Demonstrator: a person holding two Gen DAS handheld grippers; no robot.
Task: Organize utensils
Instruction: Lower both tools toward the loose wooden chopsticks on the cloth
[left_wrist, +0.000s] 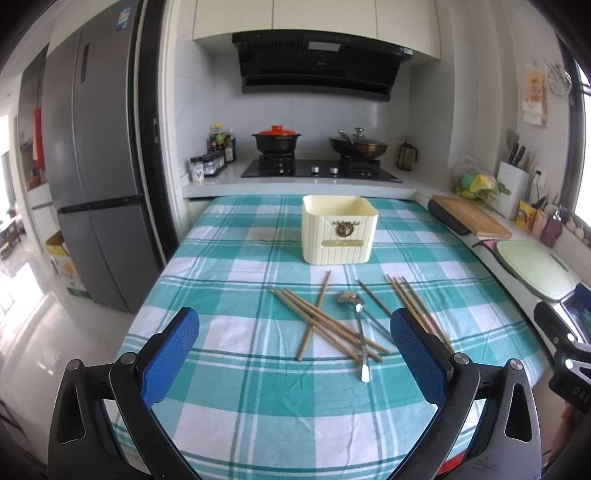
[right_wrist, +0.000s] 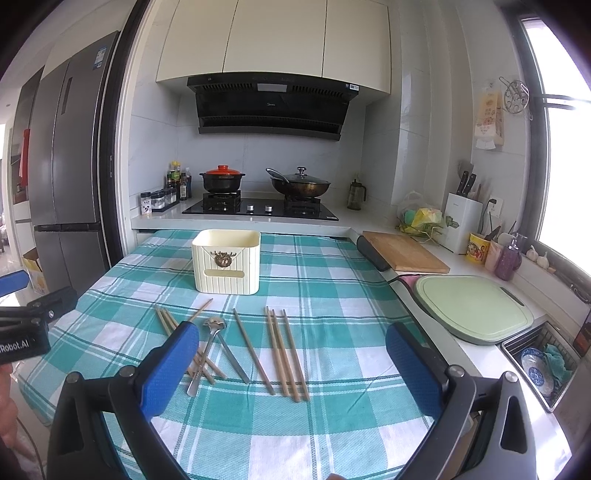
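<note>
Blue-padded fingers (left_wrist: 173, 354) of the left claw (left_wrist: 295, 354) frame the foreground of the left wrist view, spread wide with nothing between them; the right claw (right_wrist: 291, 369) is likewise spread wide and empty in its own view. Both hover above the near part of the desk (left_wrist: 236, 406), which carries a teal-and-white checked cloth, and both point toward the cream holder box (left_wrist: 340, 230) standing upright further back. Judged from the layout, the task has not begun: no utensil can be seen standing in the box, though its floor is hidden, and every utensil lies loose on the cloth in front of it. Directly before the box, toward its left, a crossed heap of wooden chopsticks (left_wrist: 325, 325) rests with one stick laid across the rest. Just to the right of that heap, still in front of the box, lie a metal spoon (left_wrist: 356, 321) and a slim dark metal utensil (right_wrist: 232, 354), the spoon's handle overlapping the heap. One single chopstick (right_wrist: 253, 350) lies further right, and a neat bundle of three chopsticks (right_wrist: 286, 354) lies furthest right of the box's front. All of these remain to be gathered and stood in the box. The left claw faces the crossed heap; the right claw faces the bundle.
</note>
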